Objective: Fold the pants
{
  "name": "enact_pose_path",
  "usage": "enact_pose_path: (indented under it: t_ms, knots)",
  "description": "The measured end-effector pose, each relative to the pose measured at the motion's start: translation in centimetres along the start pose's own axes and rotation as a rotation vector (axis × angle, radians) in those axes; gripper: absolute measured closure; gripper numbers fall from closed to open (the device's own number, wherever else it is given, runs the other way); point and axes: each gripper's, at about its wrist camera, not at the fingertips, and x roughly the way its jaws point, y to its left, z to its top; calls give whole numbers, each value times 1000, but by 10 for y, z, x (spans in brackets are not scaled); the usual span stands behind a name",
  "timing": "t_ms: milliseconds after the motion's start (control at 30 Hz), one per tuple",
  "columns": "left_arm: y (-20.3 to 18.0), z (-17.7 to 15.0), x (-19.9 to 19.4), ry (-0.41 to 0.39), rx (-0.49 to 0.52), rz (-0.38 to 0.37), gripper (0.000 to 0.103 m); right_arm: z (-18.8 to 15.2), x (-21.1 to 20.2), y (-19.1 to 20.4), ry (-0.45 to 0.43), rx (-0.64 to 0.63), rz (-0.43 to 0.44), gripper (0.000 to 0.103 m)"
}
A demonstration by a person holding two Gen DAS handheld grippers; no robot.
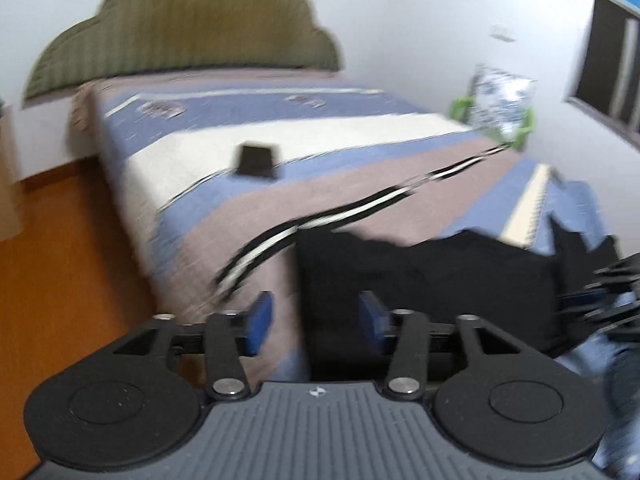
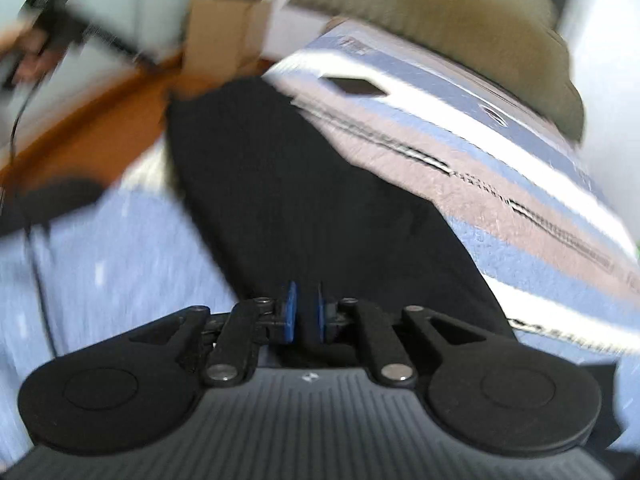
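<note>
Looking along the left gripper (image 1: 316, 322), its blue pads (image 1: 260, 322) stand well apart with nothing pressed between them; the near left corner of the black pants (image 1: 420, 280) lies just past and partly under the gap, so that hand holds nothing. The pants are spread as a flat dark slab on the striped bedspread (image 1: 280, 148) near the bed's near edge, above the orange floor (image 1: 60, 260); a small black object (image 1: 258, 160) sits well apart, further up the bed, and a patterned cushion (image 1: 500, 100) leans by the far wall. Blur hides any seams or waistband. From the right wrist view, the right gripper (image 2: 305, 312) has its pads almost together with only a narrow slit between them, and dark cloth shows in that slit; I judge it a thin pinch on the pants (image 2: 312, 184), which run away from it as a long black panel across the bedspread (image 2: 520, 184) toward a cardboard box (image 2: 224, 28) on the floor. The fabric looks soft, light and limp, so it should sag and crease wherever unsupported; a hold at corners or along an edge, both hands level, would probably keep the fold square. The box is the only container in sight, and its contents cannot be made out.
</note>
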Motion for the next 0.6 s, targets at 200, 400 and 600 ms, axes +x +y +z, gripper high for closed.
enact_pose_path:
  t_ms: [200,400,600]
  knots:
    - [-73,2,50,78,246,97,14,-6,50,-3,178,48,-26,87]
    - [-158,11,65,30,342,-51,14,-12,-9,-41,19,199,-87,80]
    - [-264,19,134,97,430,-183,14,-64,-65,-161,-55,508,-435,69]
